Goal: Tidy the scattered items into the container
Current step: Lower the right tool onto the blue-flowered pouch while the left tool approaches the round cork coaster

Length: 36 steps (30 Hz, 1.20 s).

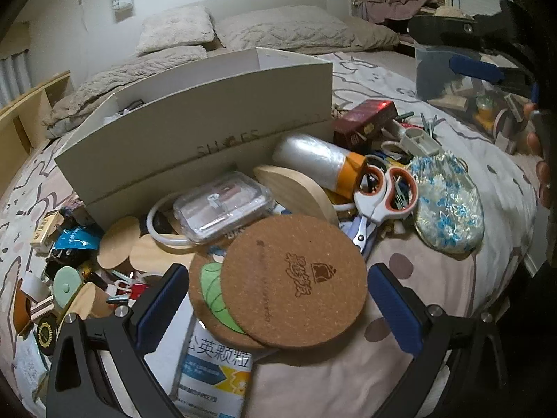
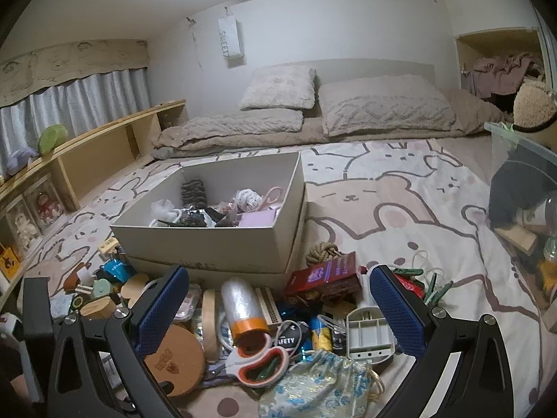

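Note:
A white shoe box (image 2: pixel 209 240) stands on the bed and holds hair clips and other small things. Clutter lies in front of it. My left gripper (image 1: pixel 278 308) is open, low over two cork coasters (image 1: pixel 296 278) that lie between its blue pads without touching them. Behind the coasters are a clear plastic case (image 1: pixel 222 205), a silver bottle (image 1: pixel 313 160), orange-handled scissors (image 1: pixel 383 195) and a floral pouch (image 1: pixel 449 205). My right gripper (image 2: pixel 280 310) is open above the silver bottle (image 2: pixel 240 296) and scissors (image 2: pixel 261 365), holding nothing. A dark red box (image 2: pixel 327 275) lies beyond.
A clear plastic bin (image 2: pixel 522 160) with more items sits at the right. A wooden shelf (image 2: pixel 104 153) runs along the left and pillows (image 2: pixel 379 108) lie at the back. Small clutter (image 1: pixel 69 271) spreads left of the coasters. The bed edge (image 1: pixel 515 250) drops off at the right.

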Available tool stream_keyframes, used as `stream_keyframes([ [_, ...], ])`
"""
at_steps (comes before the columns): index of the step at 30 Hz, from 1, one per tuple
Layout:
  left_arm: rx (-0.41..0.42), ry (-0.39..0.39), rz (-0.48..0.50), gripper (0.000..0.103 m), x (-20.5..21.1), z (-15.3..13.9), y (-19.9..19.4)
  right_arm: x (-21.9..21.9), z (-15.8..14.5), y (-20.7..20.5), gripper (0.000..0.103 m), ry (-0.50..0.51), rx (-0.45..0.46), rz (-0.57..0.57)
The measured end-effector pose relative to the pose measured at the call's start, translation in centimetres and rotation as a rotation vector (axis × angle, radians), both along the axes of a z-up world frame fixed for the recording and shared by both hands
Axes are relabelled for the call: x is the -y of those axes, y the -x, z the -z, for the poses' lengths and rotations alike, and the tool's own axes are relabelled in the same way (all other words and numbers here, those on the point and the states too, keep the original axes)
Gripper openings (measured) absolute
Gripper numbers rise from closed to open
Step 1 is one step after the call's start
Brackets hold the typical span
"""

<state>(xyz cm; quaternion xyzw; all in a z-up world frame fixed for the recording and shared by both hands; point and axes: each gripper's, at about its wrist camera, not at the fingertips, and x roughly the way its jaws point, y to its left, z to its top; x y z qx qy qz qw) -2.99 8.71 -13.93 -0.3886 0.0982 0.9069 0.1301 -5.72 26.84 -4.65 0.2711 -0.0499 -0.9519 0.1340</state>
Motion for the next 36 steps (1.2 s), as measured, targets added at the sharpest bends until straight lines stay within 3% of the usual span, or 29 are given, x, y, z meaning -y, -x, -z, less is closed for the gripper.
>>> stream_keyframes([
  [9,0.015,0.018,0.026,0.103,-0.9,1.2,0.0,-0.5,1.2,0.6,0.103,-0.001,0.059,0.000],
  [16,0.010,0.034,0.022,0.103,-1.3,1.7,0.4,0.1,2.2,-0.3,0.103,-0.062,0.075,-0.027],
  [22,0.003,0.039,0.007,0.103,-1.3,1.8,0.7,0.0,4.5,-1.5,0.103,-0.144,0.133,-0.031],
  [36,0.007,0.021,-0.004,0.103,-0.7,1.5,0.8,1.0,9.1,-2.8,0.103,-0.236,0.259,-0.049],
])
